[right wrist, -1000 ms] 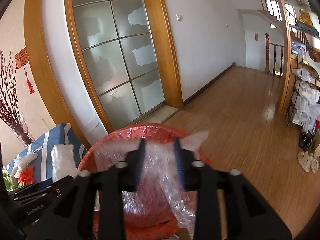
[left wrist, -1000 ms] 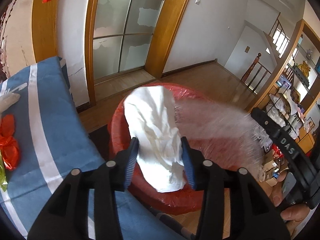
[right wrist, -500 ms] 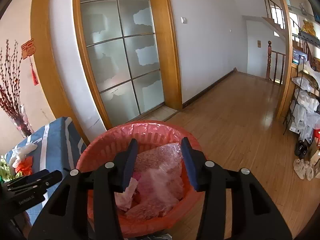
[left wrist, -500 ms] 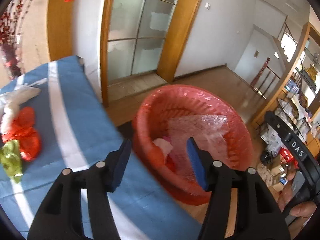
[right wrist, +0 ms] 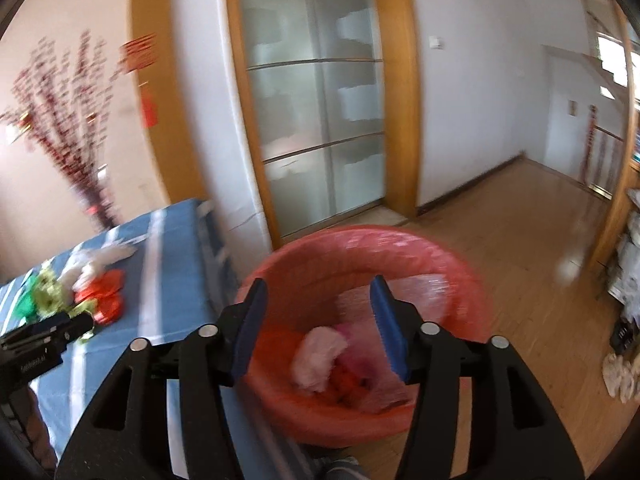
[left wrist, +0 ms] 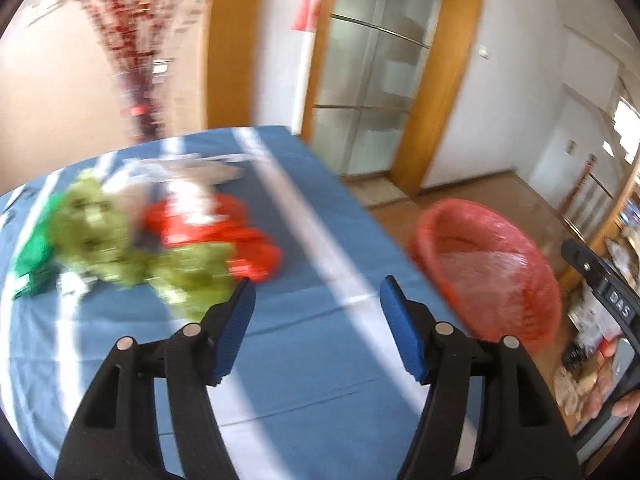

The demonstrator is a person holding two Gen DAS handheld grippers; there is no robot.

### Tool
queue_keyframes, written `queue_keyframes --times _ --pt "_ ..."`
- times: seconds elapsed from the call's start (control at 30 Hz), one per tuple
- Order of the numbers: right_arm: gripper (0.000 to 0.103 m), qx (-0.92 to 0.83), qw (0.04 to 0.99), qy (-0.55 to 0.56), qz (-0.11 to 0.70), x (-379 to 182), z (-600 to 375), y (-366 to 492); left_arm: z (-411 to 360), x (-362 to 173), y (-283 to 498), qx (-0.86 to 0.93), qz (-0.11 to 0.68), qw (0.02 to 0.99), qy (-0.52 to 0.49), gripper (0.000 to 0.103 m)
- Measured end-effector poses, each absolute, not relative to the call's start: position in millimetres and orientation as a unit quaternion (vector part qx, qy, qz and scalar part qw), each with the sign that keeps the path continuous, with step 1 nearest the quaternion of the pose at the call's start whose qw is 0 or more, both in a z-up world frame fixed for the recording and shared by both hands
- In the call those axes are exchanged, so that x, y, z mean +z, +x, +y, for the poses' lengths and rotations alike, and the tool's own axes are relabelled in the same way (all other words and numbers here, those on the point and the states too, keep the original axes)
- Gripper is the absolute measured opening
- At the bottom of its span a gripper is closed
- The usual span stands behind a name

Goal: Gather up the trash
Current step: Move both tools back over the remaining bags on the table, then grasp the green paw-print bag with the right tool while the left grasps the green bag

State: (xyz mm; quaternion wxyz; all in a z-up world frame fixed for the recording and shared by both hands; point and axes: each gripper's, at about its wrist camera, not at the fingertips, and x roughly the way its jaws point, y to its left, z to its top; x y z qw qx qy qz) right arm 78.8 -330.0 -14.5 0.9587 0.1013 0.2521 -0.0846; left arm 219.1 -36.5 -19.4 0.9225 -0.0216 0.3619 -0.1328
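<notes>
Both pictures are blurry, so the trash (left wrist: 160,248) on the blue cloth (left wrist: 304,360) is hard to make out: green, red and white crumpled bits in a pile at about 10 o'clock from the left gripper (left wrist: 318,300). That gripper hangs over the cloth with its jaws wide apart and nothing between them. The red bin (left wrist: 492,272) sits at its 2 o'clock, past the cloth edge. The right gripper (right wrist: 316,304) hangs above the bin, jaws spread and holding nothing. White and pink scraps (right wrist: 320,354) lie inside the bin, partly hidden by its near finger. At 3 o'clock in the left view, the right gripper's body shows the letters "DAS"; the rest is cut off.
</notes>
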Motion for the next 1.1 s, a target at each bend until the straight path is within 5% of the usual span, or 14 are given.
queue_keyframes --times 0.37,0.6,1.1 --pt "0.056 0.139 0.941 0.047 0.305 -18 -180 122 108 -17 209 0.031 0.350 0.935 -0.050 0.065" --pt "0.044 0.206 0.915 0.011 0.347 -36 -97 156 179 -22 209 0.101 0.345 0.930 -0.069 0.065" --pt "0.042 0.218 0.889 -0.049 0.399 -61 -23 215 228 -28 217 0.127 0.345 0.925 -0.092 0.065"
